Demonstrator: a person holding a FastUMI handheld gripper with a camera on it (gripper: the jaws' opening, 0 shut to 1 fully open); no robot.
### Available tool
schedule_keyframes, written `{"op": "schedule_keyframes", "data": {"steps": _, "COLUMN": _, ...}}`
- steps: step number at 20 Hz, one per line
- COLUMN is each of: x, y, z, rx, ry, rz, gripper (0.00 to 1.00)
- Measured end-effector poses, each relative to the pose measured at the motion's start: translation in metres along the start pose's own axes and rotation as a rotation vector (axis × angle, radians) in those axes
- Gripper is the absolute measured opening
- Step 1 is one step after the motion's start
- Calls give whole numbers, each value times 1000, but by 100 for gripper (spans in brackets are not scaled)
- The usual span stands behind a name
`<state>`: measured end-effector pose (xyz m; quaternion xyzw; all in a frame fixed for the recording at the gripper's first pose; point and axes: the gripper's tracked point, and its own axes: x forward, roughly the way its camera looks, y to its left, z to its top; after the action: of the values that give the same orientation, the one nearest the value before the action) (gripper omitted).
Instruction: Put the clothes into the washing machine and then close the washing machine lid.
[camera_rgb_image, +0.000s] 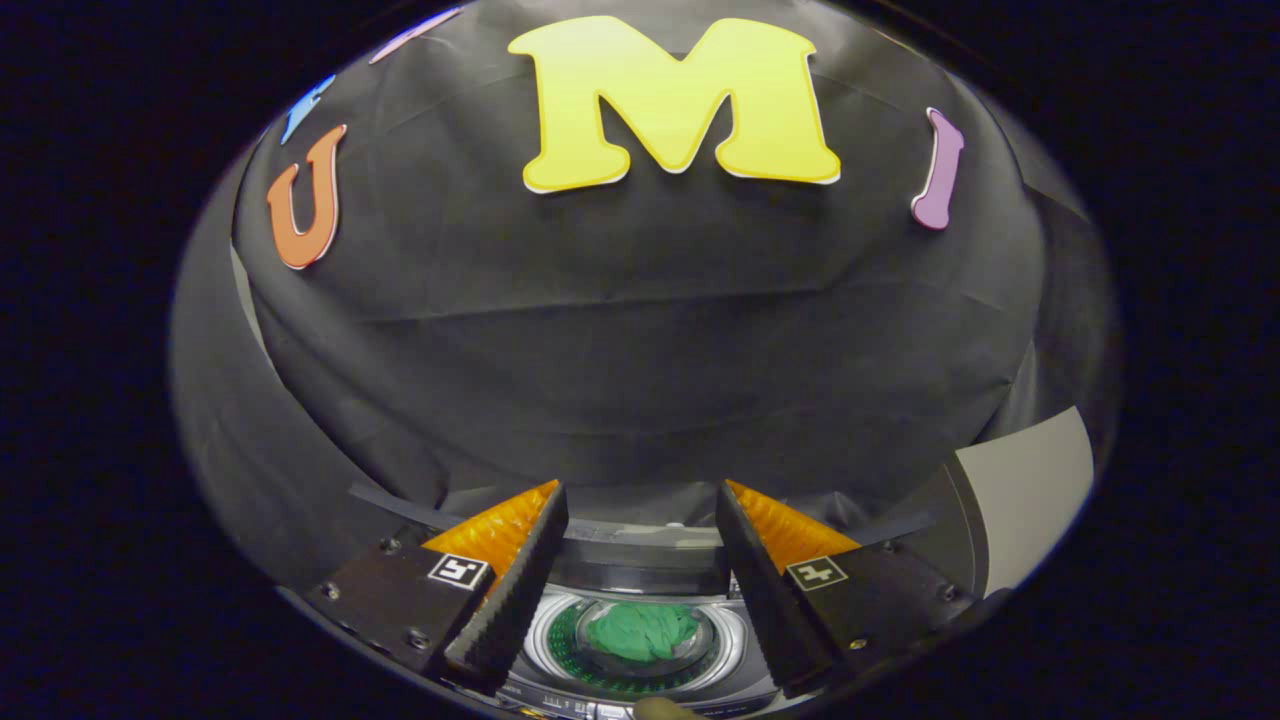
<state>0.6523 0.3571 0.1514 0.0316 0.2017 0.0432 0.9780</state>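
A small washing machine (640, 560) sits low down between my fingers, seen from above with its round drum uncovered. Inside the drum lies a crumpled green cloth (642, 630). The machine's dark lid (640, 548) stands raised at the back of the opening. My gripper (640, 495) hangs open above the machine, nothing between its fingers, the tips pointing toward the booth wall beyond.
Black cloth covers the wall ahead and drapes down around the machine. A pale grey panel (1030, 490) stands off to the right of the right finger. A strip of controls (600, 706) runs along the machine's near edge.
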Motion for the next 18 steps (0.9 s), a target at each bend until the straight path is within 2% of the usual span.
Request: {"op": "schedule_keyframes", "data": {"steps": 18, "x": -64, "y": 0, "z": -67, "rx": 6, "ry": 4, "rz": 29, "gripper": 93}}
